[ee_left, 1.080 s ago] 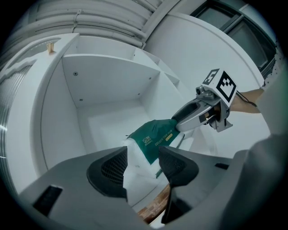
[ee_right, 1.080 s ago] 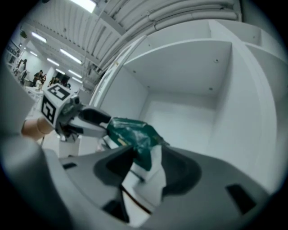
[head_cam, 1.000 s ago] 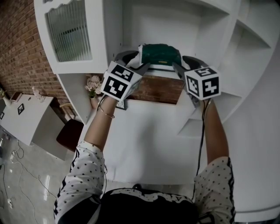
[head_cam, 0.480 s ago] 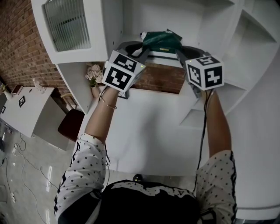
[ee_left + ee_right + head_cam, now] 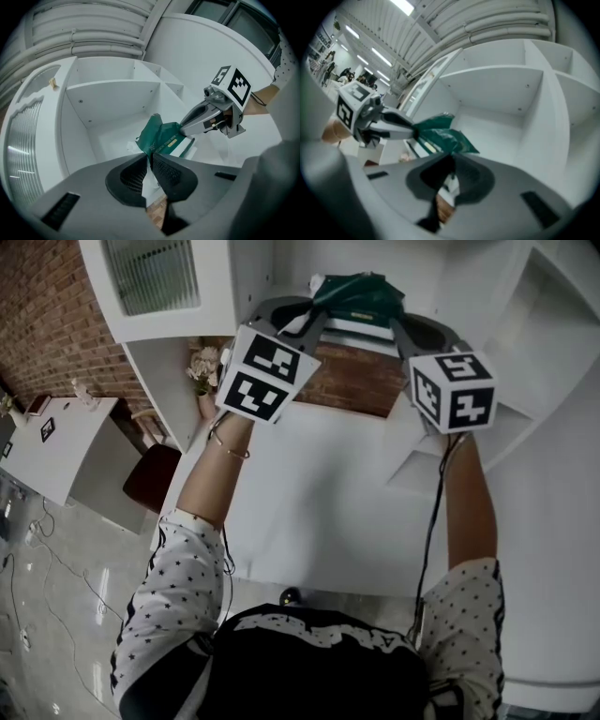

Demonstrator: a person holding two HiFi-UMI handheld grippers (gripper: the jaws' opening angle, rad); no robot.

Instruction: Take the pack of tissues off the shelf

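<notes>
Left gripper (image 5: 151,161): my jaws have just been closing and now clench one crumpled end of the wrapper.
Right gripper (image 5: 449,168): mine too have just been closing, pinching the opposite end.
Pack of tissues (image 5: 361,296): green, strung between both my grippers at the shelf's (image 5: 117,136) front edge; whether it touches the board, I cannot tell.
Edges: side wall (image 5: 75,126) and divider (image 5: 543,117) both stand apart from the pack.
Open room: bare board behind it, open front toward me.

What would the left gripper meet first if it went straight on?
The pack: the left gripper has just been closing on it. Behind it, probably the shelf's back wall.
</notes>
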